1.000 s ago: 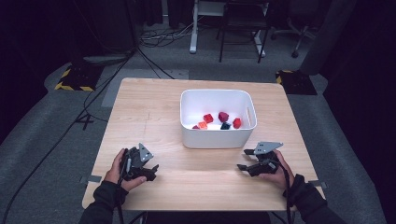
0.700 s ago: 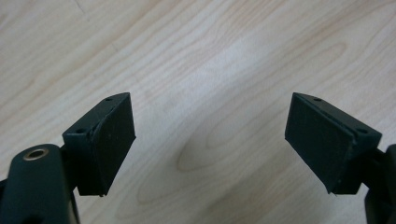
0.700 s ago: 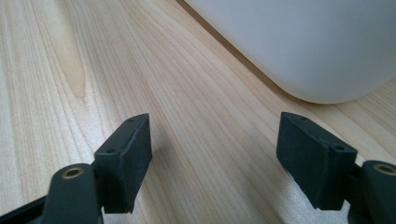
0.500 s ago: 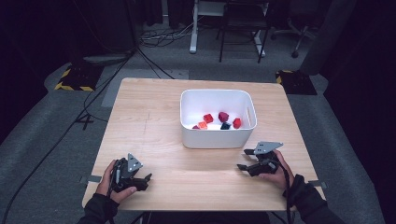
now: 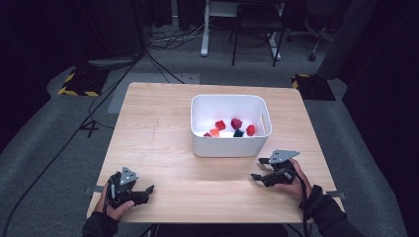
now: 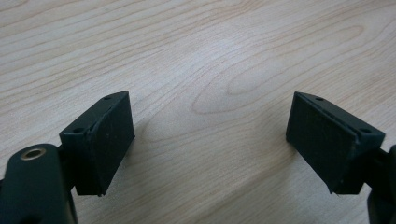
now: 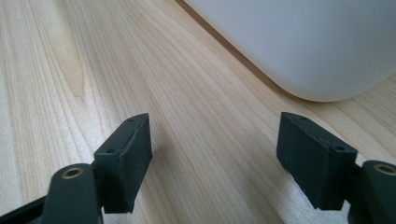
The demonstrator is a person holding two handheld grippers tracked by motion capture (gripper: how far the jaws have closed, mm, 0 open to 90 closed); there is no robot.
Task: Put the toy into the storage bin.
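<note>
A white bin [image 5: 230,146] stands on the wooden table [image 5: 158,123], a little right of centre, with several small red, orange and dark blocks [image 5: 236,124] on its floor. My left gripper [image 5: 146,191] rests low at the table's front left corner, held in a hand, open with only bare wood between its pads [image 6: 109,140]. Near the front right, my right gripper [image 5: 262,169] sits just in front of the bin's right corner, open and holding nothing. In the right gripper view the bin's rounded white wall [image 7: 303,42] rises close ahead of the jaws.
The table's front edge runs right under both hands. Around the table lie dark floor, cables [image 5: 148,54], a yellow-black striped floor plate [image 5: 76,86] at the left and chair and desk legs [image 5: 257,29] at the back.
My left hand has drawn back toward the front left corner and sunk lower over the table. The right gripper and the bin have stayed put.
</note>
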